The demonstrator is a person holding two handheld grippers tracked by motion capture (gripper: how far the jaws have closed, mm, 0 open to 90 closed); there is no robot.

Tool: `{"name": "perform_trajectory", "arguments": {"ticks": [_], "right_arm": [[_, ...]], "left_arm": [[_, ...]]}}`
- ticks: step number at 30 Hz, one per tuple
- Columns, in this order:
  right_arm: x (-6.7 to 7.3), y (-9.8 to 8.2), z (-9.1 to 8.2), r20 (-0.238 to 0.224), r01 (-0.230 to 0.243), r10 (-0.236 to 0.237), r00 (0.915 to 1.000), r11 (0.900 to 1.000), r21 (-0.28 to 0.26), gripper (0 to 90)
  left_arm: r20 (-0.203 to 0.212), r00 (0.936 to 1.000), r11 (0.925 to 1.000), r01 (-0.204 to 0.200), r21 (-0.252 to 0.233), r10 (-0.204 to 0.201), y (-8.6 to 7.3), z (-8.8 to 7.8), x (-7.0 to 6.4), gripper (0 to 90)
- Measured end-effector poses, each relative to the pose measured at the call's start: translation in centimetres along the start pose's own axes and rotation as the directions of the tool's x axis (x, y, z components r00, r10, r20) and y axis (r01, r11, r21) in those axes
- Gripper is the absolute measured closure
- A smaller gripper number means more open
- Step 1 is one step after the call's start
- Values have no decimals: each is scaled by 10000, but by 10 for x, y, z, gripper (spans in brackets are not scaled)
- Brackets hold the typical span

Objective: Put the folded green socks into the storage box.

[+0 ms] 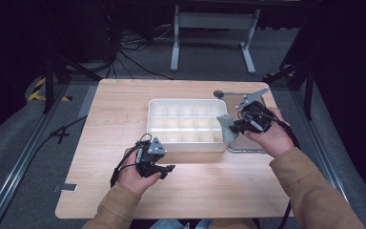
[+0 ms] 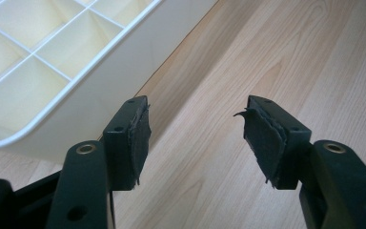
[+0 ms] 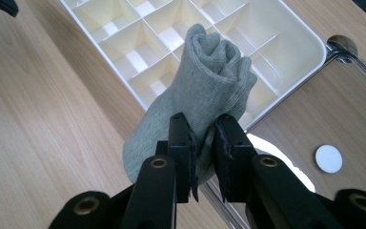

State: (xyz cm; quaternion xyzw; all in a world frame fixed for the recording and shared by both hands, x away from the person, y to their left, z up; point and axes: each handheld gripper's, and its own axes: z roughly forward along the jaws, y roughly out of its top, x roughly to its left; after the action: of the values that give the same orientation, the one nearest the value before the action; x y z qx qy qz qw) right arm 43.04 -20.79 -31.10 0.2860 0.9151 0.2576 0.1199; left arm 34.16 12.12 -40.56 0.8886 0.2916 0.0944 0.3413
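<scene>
Black fingers (image 3: 201, 143) of the right gripper (image 1: 240, 125) pinch a rolled grey sock (image 3: 205, 81), soft and light, best held mid-roll above the tray (image 3: 286, 33); left gripper (image 2: 193, 138) gapes empty.

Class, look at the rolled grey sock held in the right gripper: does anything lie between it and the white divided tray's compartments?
Nothing visible does. The right gripper pinches the grey sock above the near right corner of the white divided tray, and the compartments below it are open and empty.

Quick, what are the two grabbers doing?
Left gripper: open, holding nothing.
Right gripper: fingers closed on the grey sock.
</scene>
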Motion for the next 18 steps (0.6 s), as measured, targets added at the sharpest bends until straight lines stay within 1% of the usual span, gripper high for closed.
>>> {"name": "perform_trajectory", "arguments": {"ticks": [2, 6, 7, 8, 9, 10, 11, 12, 13, 14, 15, 16, 18], "right_arm": [[-2, 3, 6, 45, -7, 7, 10000, 10000, 64, 782], [-7, 9, 22, 163, 177, -181, 9997, 9994, 285, 781], [-9, 11, 29, 283, 219, -231, 9993, 9990, 400, 781], [-9, 11, 29, 283, 219, -231, 9993, 9990, 400, 781], [-11, 12, 35, 335, 256, -272, 9991, 9985, 486, 781], [-12, 13, 39, 390, 284, -306, 9988, 9981, 546, 781], [-12, 13, 39, 390, 284, -306, 9988, 9981, 546, 781], [-12, 13, 42, 477, 334, -365, 9982, 9974, 637, 781], [-13, 14, 46, 557, 392, -434, 9975, 9965, 737, 781], [-13, 14, 51, 577, 428, -476, 9972, 9957, 822, 781], [-14, 13, 55, 584, 447, -500, 9970, 9951, 884, 781], [-14, 12, 59, 588, 436, -490, 9971, 9949, 910, 780], [-15, 10, 64, 579, 367, -426, 9974, 9943, 1002, 781]], "left_arm": [[-63, 10000, 10000, 73, -36, -73, -3, -2, 0, 421], [-167, 9996, 9997, 244, -57, -245, -8, -5, 1, 421], [-184, 9996, 9997, 232, -41, -233, -9, -6, 1, 422], [-197, 9994, 9995, 299, -56, -300, -10, -7, 1, 422], [-281, 9992, 9996, 286, -32, -287, -12, -9, 2, 421], [-278, 9990, 9993, 363, -54, -364, -13, -10, 2, 421], [-278, 9990, 9993, 363, -54, -364, -13, -10, 2, 421], [-293, 9986, 9990, 445, -61, -447, -14, -11, 3, 421], [-342, 9986, 9991, 412, -90, -415, -16, -12, 3, 421], [-374, 9981, 9988, 491, -93, -494, -17, -13, 3, 421], [-383, 9981, 9988, 483, -71, -485, -17, -13, 4, 421], [-402, 9975, 9983, 575, -103, -579, -18, -13, 4, 421], [-434, 9975, 9984, 559, -62, -562, -19, -14, 4, 421]]}}
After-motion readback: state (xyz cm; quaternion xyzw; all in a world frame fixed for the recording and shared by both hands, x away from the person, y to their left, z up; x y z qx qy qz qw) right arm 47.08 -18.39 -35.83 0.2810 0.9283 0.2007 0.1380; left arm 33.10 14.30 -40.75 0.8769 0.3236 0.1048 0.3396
